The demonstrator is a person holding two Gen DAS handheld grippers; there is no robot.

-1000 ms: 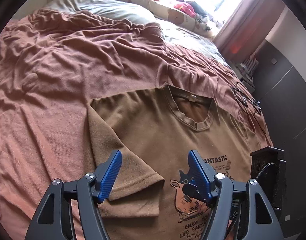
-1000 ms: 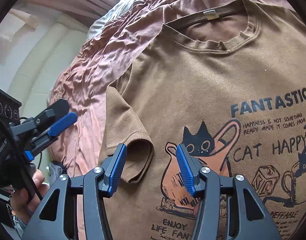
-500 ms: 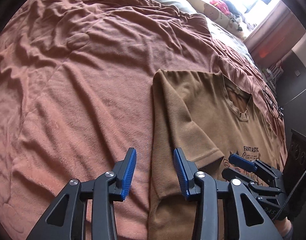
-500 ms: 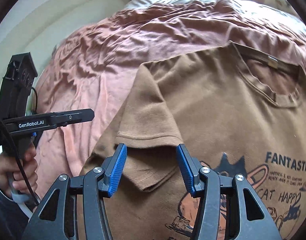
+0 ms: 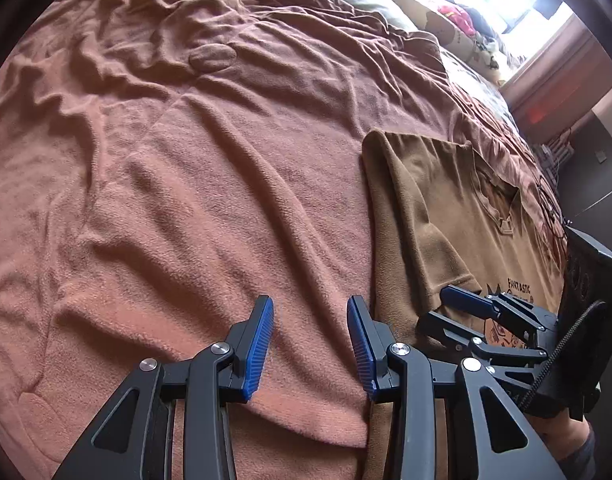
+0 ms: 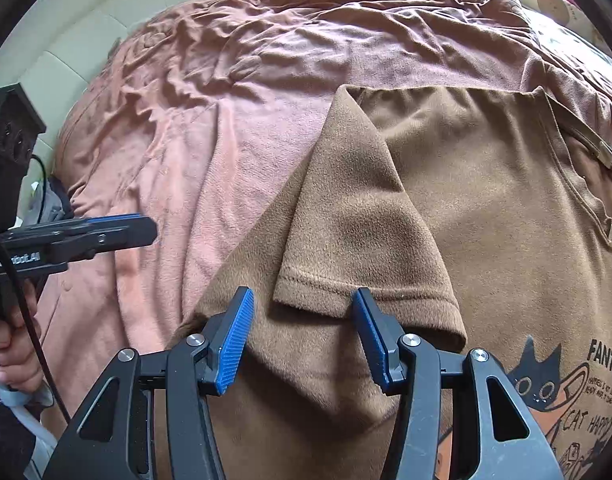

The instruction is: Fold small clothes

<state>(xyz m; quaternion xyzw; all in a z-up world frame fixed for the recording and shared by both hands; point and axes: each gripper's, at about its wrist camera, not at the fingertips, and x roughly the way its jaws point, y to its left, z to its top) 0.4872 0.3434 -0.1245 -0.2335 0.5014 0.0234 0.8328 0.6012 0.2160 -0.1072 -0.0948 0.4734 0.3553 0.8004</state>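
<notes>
A brown T-shirt (image 6: 485, 208) with a cat print lies flat on the bed, its left sleeve (image 6: 357, 236) folded in over the chest. It also shows at the right of the left wrist view (image 5: 433, 208). My right gripper (image 6: 302, 332) is open, just before the sleeve's hem, holding nothing. It also shows from the side in the left wrist view (image 5: 465, 312). My left gripper (image 5: 309, 340) is open and empty over the blanket, left of the shirt's edge. It shows from the side in the right wrist view (image 6: 138, 228).
A wrinkled rust-coloured blanket (image 5: 186, 160) covers the bed. Pillows and soft toys (image 5: 445, 12) lie at the far end by the bright window. A padded pale headboard wall (image 6: 66, 48) is at the left of the right wrist view.
My left gripper has swung left off the shirt onto the blanket. My right gripper has moved left from the cat print to the folded sleeve. Both stayed open.
</notes>
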